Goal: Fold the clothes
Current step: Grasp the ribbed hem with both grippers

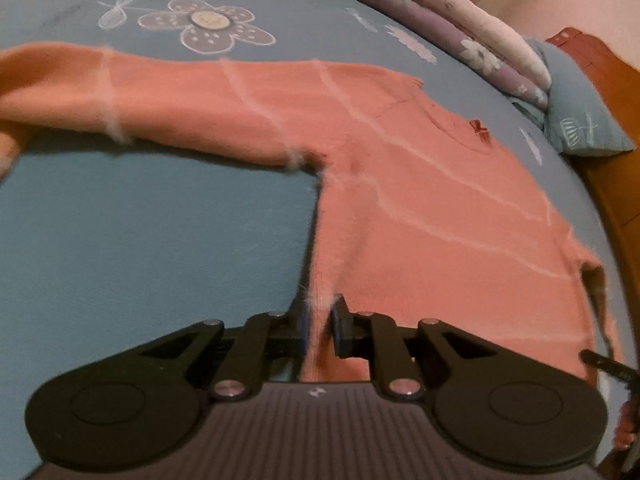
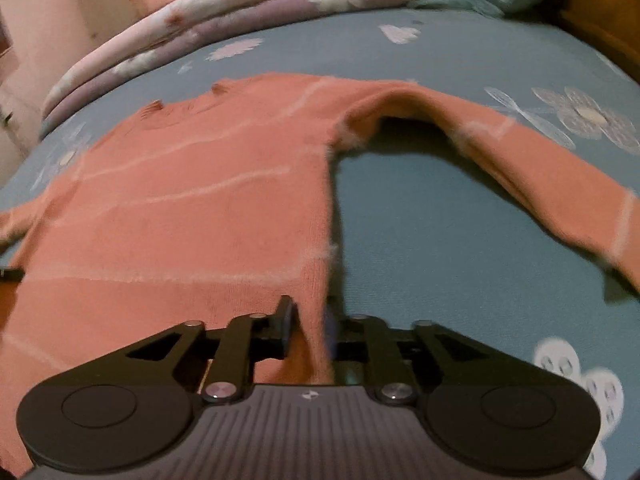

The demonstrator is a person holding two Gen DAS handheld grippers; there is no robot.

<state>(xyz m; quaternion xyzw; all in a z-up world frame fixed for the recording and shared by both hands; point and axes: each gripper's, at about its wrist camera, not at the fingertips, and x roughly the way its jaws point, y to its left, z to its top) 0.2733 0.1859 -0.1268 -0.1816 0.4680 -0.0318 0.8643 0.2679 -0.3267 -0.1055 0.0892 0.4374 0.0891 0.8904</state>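
Our orange sweater [image 1: 420,200] lies spread flat on the bed [image 1: 140,232], sleeves out to both sides, neck toward the far edge by the rolled quilt [image 1: 460,20]. We hold its bottom hem at both corners — left gripper [image 1: 319,322] pinching one, right gripper [image 2: 310,326] pinching the other, jaws closed on the knit. To fold it well, we should lift both corners together and evenly — no tugging, so it stays smooth.

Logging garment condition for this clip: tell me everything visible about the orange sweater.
The orange fuzzy knit sweater with thin pale stripes lies spread flat on the blue flowered bedsheet, sleeves stretched outward, a small dark mark near its neckline. The left tool and right tool each pinch a bottom hem corner.
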